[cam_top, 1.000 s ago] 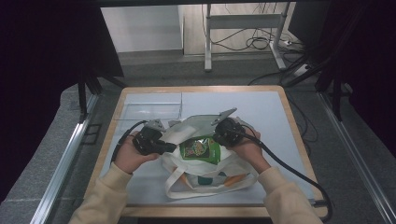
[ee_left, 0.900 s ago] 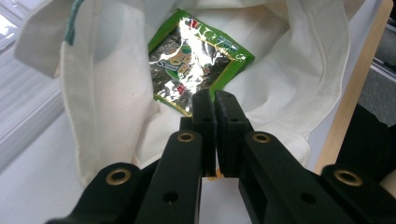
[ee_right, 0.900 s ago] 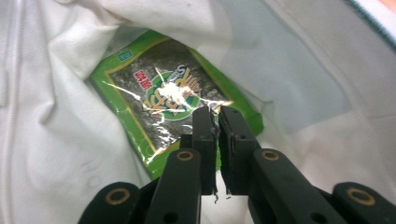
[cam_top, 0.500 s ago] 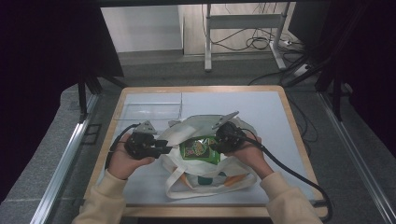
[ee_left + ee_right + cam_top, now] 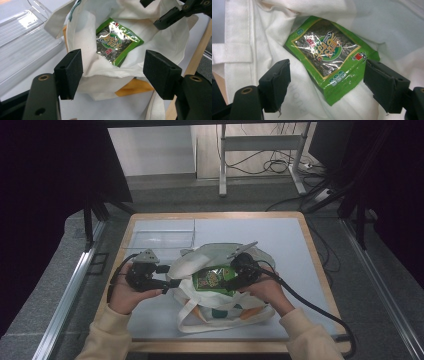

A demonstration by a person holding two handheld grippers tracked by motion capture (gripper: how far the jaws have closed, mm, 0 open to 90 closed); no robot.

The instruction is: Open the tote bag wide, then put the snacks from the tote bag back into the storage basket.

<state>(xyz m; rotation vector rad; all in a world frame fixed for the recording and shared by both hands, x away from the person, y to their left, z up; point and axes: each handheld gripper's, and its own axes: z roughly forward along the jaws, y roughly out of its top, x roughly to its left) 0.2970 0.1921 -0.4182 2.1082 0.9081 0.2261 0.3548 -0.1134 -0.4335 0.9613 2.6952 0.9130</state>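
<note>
Resting inside the open white tote bag (image 5: 220,285) on the tabletop (image 5: 290,240), the green snack packet (image 5: 212,279) lies flat. My left fingers (image 5: 72,72) and right fingers (image 5: 275,82) have just been opening; both stand spread, pinching nothing.

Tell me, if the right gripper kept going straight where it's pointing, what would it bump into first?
Most likely the green snack packet lying inside the white tote bag. The right gripper has just been opening, its jaws apart with nothing between them, aimed at the packet. Depth is hard to judge, so the bag's cloth could come first.
</note>
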